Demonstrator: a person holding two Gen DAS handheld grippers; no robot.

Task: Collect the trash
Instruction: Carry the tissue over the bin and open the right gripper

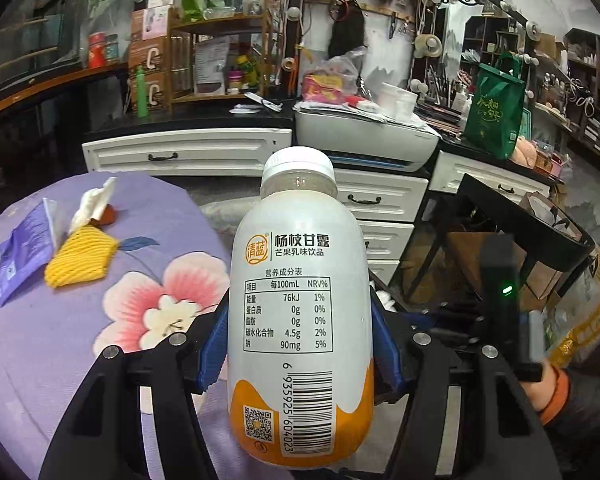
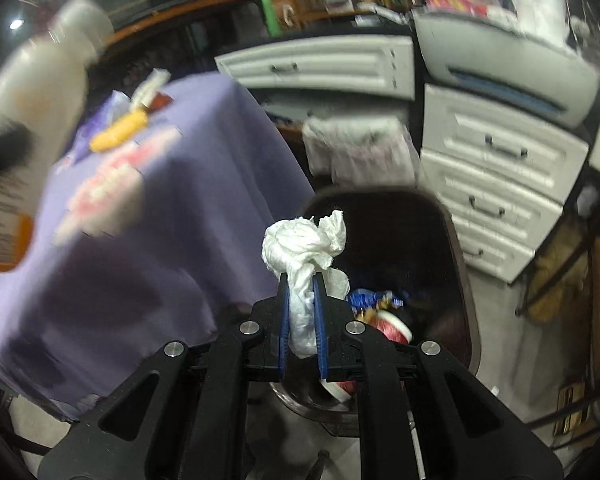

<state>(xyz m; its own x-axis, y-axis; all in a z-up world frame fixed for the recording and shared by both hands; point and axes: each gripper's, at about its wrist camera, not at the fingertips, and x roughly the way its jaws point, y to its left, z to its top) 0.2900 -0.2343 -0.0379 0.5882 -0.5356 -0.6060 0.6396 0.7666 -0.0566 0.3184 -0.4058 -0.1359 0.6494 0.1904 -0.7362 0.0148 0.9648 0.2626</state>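
My left gripper (image 1: 300, 316) is shut on a white and orange drink bottle (image 1: 300, 320) with a white cap, held upright above the edge of the purple flowered table (image 1: 60, 340). The bottle also shows blurred at the far left of the right wrist view (image 2: 40, 92). My right gripper (image 2: 302, 280) is shut on a crumpled white tissue (image 2: 306, 248), held over the dark trash bin (image 2: 452, 240), which holds wrappers and a red-and-white cup (image 2: 388, 326). On the table lie a yellow foam net (image 1: 80, 256), a purple packet (image 1: 22, 256) and a white tissue (image 1: 94, 204).
White drawer cabinets (image 1: 380, 200) and a printer (image 1: 364, 136) stand behind the table. A green bag (image 1: 496, 108) sits on the cluttered counter at right. A black stand with paper bags (image 1: 532, 240) is at right. The other gripper's body (image 1: 500, 292) is close on the right.
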